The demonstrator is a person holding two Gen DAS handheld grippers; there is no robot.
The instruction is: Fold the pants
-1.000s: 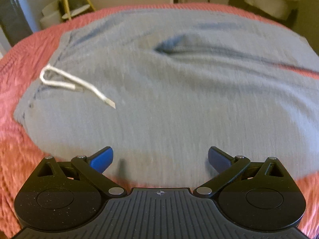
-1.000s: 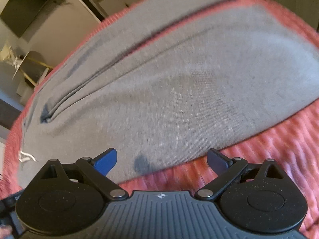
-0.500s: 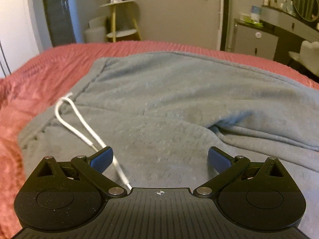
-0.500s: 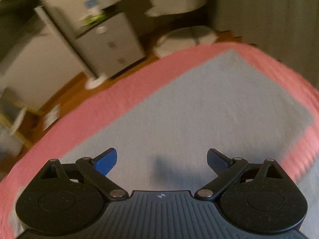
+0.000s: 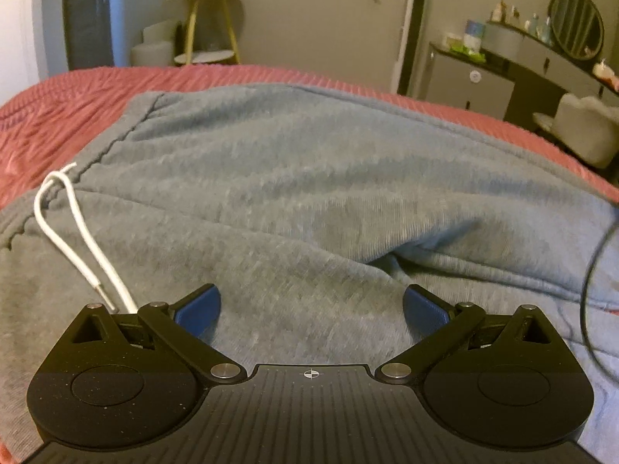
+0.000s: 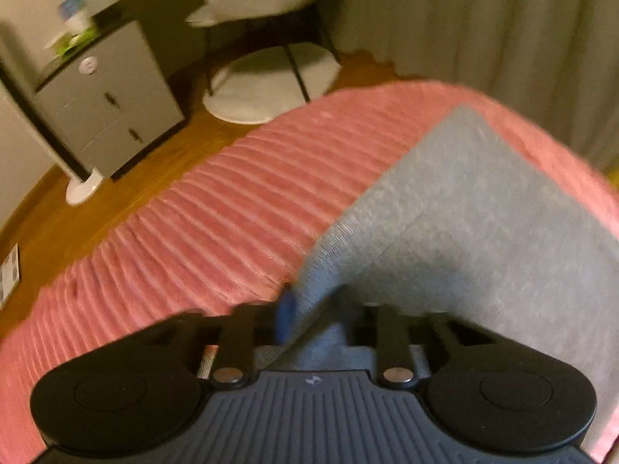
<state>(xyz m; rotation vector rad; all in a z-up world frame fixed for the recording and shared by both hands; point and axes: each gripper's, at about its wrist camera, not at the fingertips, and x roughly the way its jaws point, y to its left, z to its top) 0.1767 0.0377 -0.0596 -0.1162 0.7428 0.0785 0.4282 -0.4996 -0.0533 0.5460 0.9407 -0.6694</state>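
While the right claw (image 6: 309, 321) pinches a fold of the grey pants (image 5: 294, 193) right at its fingertips, the left claw (image 5: 311, 309) hangs spread wide above the waist end, gripping nothing. That split decides the coming move: the right side has cloth in hand, the left side does not.

Seen from the left wrist, the pants lie flat on the red bed (image 5: 69, 100), directly ahead of and beneath the spread fingers, with the waistband running up the left side and the white drawstring (image 5: 77, 232) looping down until it reaches the left blue pad. The garment's long axis runs off to the right, where the legs part at a dark crease near the right fingertip. The left claw is therefore the nearer one to the waistband and crotch.

From the right wrist, the pinched cloth rises off the bed as a raised edge, and a grey leg panel (image 6: 483, 224) stretches away to the upper right, its far corner close to the bed's rim by the curtain (image 6: 483, 31). The view is blurred, so exactly which hem or seam is held cannot be told.

Open room lies to the left of that held edge: a broad stretch of bare ribbed bedspread before the mattress drops to the wooden floor (image 6: 116, 185). My judgement is that carrying the held leg across toward the waist is the likely fold, and the drawstring beside the left pad could snag.
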